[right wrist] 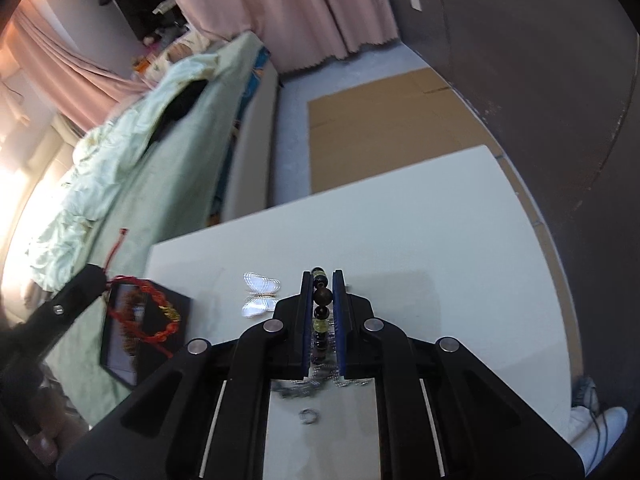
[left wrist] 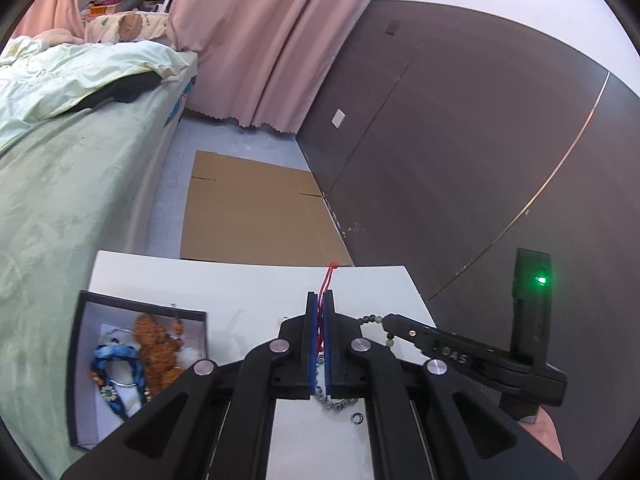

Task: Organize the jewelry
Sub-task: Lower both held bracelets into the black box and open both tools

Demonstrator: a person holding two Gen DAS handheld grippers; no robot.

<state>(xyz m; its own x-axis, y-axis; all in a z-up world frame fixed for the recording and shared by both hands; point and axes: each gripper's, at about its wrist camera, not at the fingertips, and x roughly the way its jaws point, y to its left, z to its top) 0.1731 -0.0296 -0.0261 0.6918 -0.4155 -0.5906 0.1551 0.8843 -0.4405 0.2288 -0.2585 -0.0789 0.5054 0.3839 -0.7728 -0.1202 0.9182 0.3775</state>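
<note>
My left gripper point(left wrist: 321, 300) is shut on a red cord bracelet point(left wrist: 327, 278), held above the white table point(left wrist: 240, 280). In the right wrist view the left gripper point(right wrist: 94, 274) dangles the red bracelet point(right wrist: 160, 320) over the black jewelry box point(right wrist: 120, 364). My right gripper point(right wrist: 322, 280) is shut on a dark beaded bracelet point(right wrist: 322, 296); in the left wrist view the right gripper point(left wrist: 386, 322) holds those beads point(left wrist: 370, 319) to my right. The box point(left wrist: 80, 368) holds an orange beaded piece point(left wrist: 156, 348) and a blue woven bracelet point(left wrist: 116, 356).
A silver chain point(left wrist: 334, 402) and a small ring point(left wrist: 357, 418) lie on the table below the grippers. A shiny butterfly clip point(right wrist: 260, 292) lies on the table. A green bed point(left wrist: 60, 200) is left; flattened cardboard point(left wrist: 248, 208) lies on the floor beyond.
</note>
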